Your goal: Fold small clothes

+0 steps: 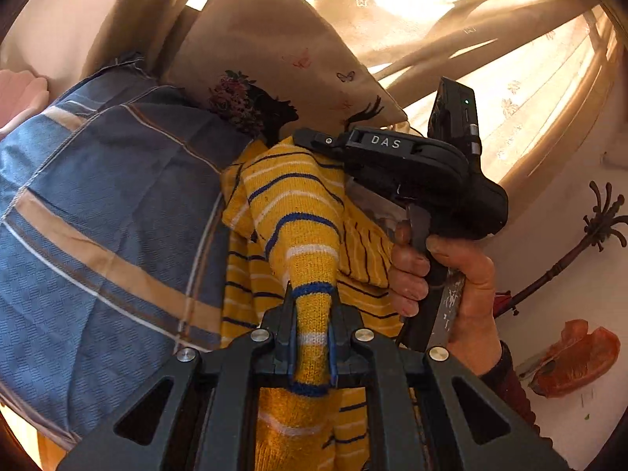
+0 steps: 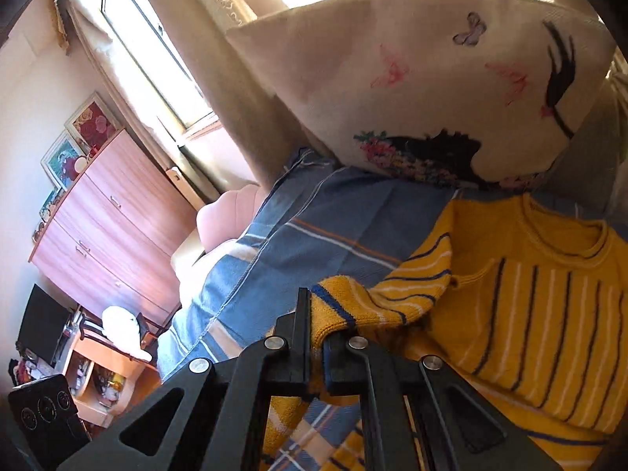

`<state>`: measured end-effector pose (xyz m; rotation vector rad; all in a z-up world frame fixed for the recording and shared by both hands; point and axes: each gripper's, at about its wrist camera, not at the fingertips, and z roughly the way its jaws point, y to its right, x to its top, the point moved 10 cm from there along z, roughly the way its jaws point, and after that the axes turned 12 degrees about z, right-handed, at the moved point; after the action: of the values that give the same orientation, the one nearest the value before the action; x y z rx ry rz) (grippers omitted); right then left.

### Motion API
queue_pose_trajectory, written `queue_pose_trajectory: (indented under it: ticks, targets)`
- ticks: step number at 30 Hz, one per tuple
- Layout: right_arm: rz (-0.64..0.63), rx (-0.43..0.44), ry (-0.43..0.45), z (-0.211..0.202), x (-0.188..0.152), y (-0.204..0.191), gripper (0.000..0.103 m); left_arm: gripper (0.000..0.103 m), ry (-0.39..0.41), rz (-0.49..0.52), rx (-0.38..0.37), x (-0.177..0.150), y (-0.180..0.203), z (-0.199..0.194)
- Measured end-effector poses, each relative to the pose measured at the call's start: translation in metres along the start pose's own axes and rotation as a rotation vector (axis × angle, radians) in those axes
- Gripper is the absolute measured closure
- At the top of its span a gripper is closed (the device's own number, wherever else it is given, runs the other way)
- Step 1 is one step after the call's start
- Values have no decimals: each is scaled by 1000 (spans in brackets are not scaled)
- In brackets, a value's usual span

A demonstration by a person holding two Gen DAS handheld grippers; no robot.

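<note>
A small yellow knit sweater (image 2: 541, 314) with blue and white stripes lies on a blue plaid bedspread (image 2: 333, 227). In the left wrist view my left gripper (image 1: 312, 314) is shut on the sweater's sleeve cuff (image 1: 310, 314), which stretches up from the body (image 1: 251, 274). In the right wrist view my right gripper (image 2: 316, 314) is shut on the other sleeve's cuff (image 2: 333, 310), folded over toward the body. The right gripper's body and the hand holding it show in the left wrist view (image 1: 412, 165), above the sweater.
A beige cushion (image 2: 412, 90) with butterflies and a dark silhouette leans at the bed's head, just beyond the sweater. Curtains and a bright window (image 1: 451, 8) stand behind it. A wooden dresser (image 2: 110, 219) and a desk (image 2: 102, 365) stand far left.
</note>
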<state>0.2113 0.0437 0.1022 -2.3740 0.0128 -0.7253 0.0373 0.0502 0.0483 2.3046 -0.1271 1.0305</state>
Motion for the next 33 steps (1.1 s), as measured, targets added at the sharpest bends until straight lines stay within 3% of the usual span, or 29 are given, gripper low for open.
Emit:
queue_pose_trajectory:
  ticks: [3, 5, 7, 9, 12, 14, 15, 19, 25, 28, 31, 32, 33]
  targets:
    - [17, -122, 67, -36, 30, 56, 98, 86, -60, 46, -69, 0, 48, 50]
    - [10, -285, 114, -51, 45, 107, 97, 79, -126, 59, -114, -11, 72, 77]
    - [6, -452, 108, -56, 49, 162, 95, 72, -177, 69, -145, -27, 88, 91]
    - [79, -516, 95, -64, 41, 208, 94, 70, -198, 100, -128, -39, 92, 93]
    - [204, -393, 97, -84, 17, 240, 87, 60, -199, 116, -58, -47, 79, 85]
    - [224, -354, 112, -101, -3, 249, 70, 57, -188, 108, -4, -48, 65, 78]
    - [228, -332, 117, -109, -15, 250, 67, 53, -182, 104, 24, -48, 59, 74]
    - [265, -235, 107, -133, -64, 244, 63, 49, -183, 122, 133, -40, 33, 78]
    - [280, -100, 69, -147, -119, 226, 44, 48, -215, 387, 288, 11, 33, 146]
    - [249, -97, 38, -137, -138, 217, 40, 48, -251, 490, 326, 30, 36, 189]
    - [200, -125, 11, -125, -152, 209, 40, 48, -283, 522, 394, 45, 26, 226]
    - [184, -134, 6, -120, -153, 208, 40, 49, -305, 518, 406, 47, 20, 235]
    - [164, -139, -5, -115, -155, 206, 40, 63, -330, 515, 420, 47, 14, 242]
